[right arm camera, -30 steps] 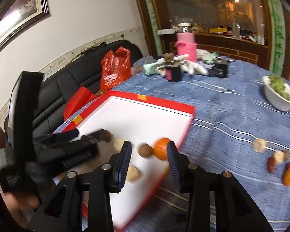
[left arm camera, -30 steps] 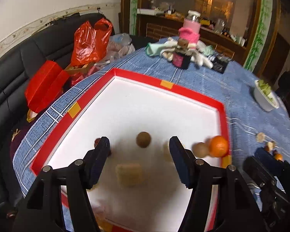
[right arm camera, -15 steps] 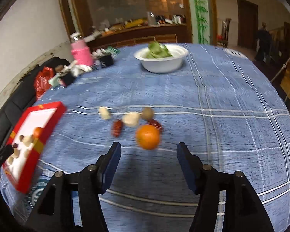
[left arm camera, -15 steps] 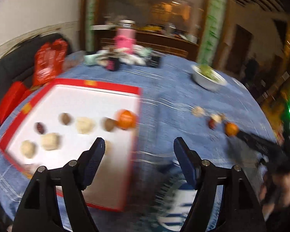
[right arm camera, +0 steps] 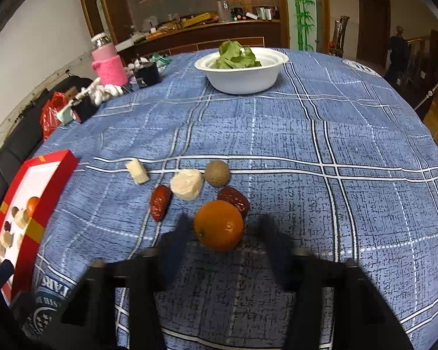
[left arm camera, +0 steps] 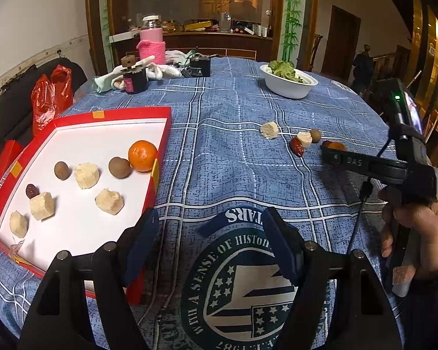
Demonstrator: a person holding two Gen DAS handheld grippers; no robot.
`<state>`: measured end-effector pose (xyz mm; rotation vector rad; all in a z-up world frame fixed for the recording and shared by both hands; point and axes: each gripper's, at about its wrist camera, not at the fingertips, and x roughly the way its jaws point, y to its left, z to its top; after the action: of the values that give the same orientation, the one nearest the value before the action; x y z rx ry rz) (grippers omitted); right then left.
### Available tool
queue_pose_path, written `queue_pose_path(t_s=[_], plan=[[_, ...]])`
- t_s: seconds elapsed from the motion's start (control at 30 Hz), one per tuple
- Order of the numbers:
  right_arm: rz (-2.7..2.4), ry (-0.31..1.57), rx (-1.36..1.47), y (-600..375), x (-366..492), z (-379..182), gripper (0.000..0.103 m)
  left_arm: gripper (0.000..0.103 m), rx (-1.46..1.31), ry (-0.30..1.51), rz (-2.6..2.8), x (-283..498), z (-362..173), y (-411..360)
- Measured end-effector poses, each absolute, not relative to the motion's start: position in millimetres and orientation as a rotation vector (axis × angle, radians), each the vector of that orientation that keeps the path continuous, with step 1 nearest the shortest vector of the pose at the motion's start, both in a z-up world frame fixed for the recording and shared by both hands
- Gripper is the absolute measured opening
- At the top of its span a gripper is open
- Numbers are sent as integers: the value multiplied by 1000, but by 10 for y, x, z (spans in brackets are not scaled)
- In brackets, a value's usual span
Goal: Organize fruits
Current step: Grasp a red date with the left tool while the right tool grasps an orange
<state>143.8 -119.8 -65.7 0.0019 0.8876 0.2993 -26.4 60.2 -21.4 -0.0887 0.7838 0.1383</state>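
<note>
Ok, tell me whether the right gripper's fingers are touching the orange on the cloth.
Apart. The right wrist view shows cloth on both sides between the right gripper fingers and the orange.

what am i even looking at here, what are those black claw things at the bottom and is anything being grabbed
Those claws are two-finger grippers that a person holds, one in each hand, each with a camera looking along its fingers. So one picture comes from the left gripper, the other from the right gripper.

The round table wears a blue checked cloth. On it sits a red tray already holding an orange, brown fruits and pale chunks. Loose on the cloth lie another orange, two red dates, two pale chunks and a brown fruit, with a white bowl of greens behind.

Nothing is held. The left gripper is open over bare cloth. The right one has just been closing around the loose orange, its blurred fingers not yet pressing it.
</note>
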Motion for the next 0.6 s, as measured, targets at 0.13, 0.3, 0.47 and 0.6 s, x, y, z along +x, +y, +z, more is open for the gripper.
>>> queue_pose_path(t_s=[0.13, 0.3, 0.47, 0.6], plan=[[286, 888, 24, -1287, 1399, -631, 33, 73, -99, 788, 128, -220, -217, 609], [285, 847, 81, -1489, 1273, -511, 33, 73, -111, 805, 96, -10, -198, 511], [293, 798, 122, -1627, 1202, -440, 33, 73, -114, 823, 66, 353, -200, 316], [317, 772, 150, -1688, 1199, -409, 33, 73, -86, 835, 29, 686, -267, 44]])
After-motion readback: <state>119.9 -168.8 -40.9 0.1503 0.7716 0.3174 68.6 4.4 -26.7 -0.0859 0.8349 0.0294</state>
